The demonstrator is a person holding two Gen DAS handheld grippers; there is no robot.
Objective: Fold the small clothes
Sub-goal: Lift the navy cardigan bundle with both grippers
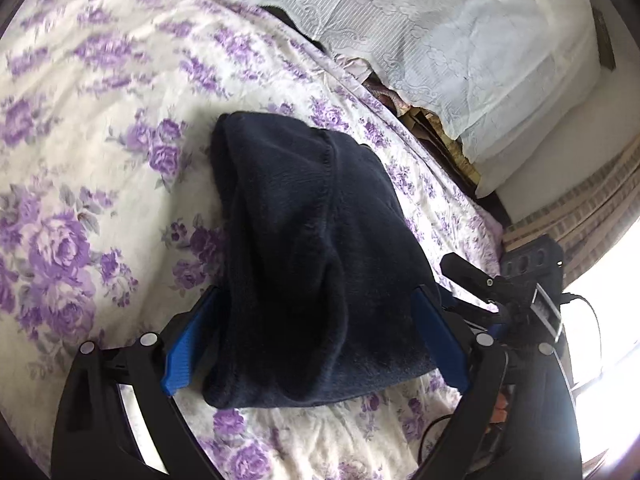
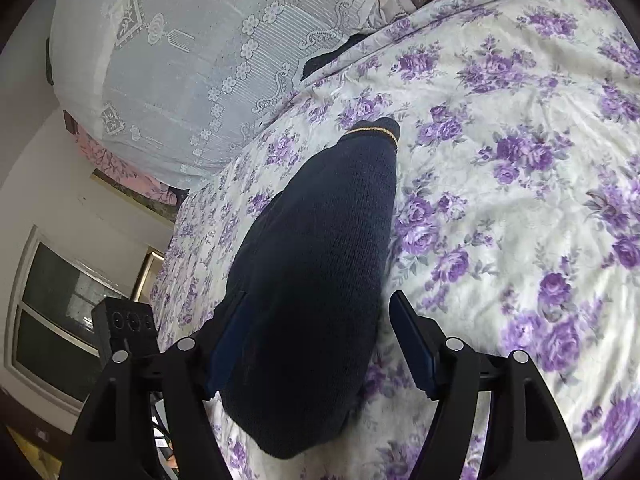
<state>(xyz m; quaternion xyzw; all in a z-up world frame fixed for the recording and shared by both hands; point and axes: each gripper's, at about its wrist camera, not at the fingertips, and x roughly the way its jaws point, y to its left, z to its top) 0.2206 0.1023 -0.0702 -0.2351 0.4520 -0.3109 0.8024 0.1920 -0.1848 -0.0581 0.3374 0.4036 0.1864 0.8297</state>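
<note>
Navy garment (image 1: 304, 248) on floral bedspread (image 1: 100, 160), both tools angled down, spread wide astride it, gripping nothing.

A folded garment (image 1: 304, 248) lies on the bedspread (image 1: 100, 152), its near end between the spread fingers of the left gripper (image 1: 316, 344) — the right gripper (image 2: 312, 340) straddles it just beside. Behind it, along the bed's far edge, stands a lace-draped mound (image 2: 192, 48).
</note>
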